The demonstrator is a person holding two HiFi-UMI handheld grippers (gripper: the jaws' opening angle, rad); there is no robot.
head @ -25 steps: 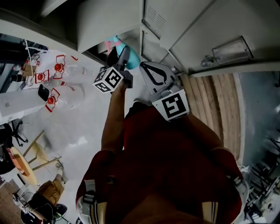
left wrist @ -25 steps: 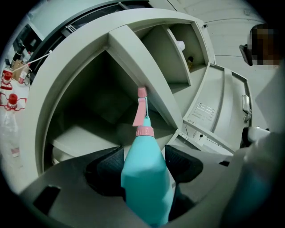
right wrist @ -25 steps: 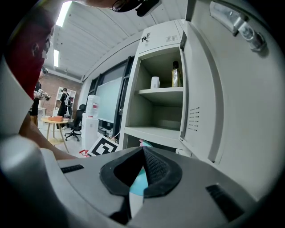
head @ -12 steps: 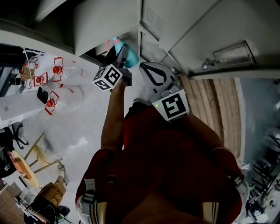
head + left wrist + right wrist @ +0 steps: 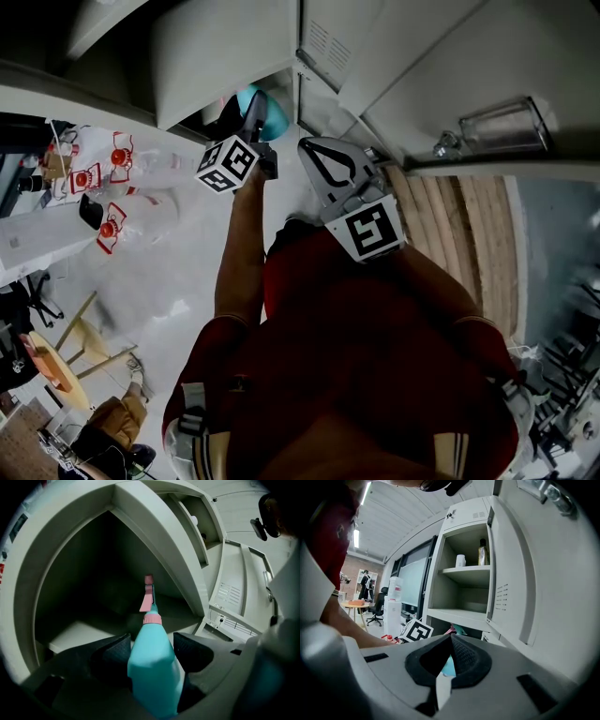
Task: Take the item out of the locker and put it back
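**Spray bottle held at the mouth of the lower locker compartment**

The left gripper [image 5: 152,651] has its fingers clamped on the body of the teal spray bottle [image 5: 152,672], one pad on either flank. The pink nozzle [image 5: 148,597] therefore points to 12 o'clock, into the dark compartment [image 5: 79,637]. The bottle hangs in the opening and appears clear of the compartment floor. At 3 o'clock of the left gripper is the right gripper [image 5: 449,660], fingers together with nothing between them. It is probably held back beside the open door [image 5: 534,573] to leave the opening free. On the upper shelf, at 12 o'clock, stand a white jar [image 5: 461,560] and a dark bottle [image 5: 482,552].
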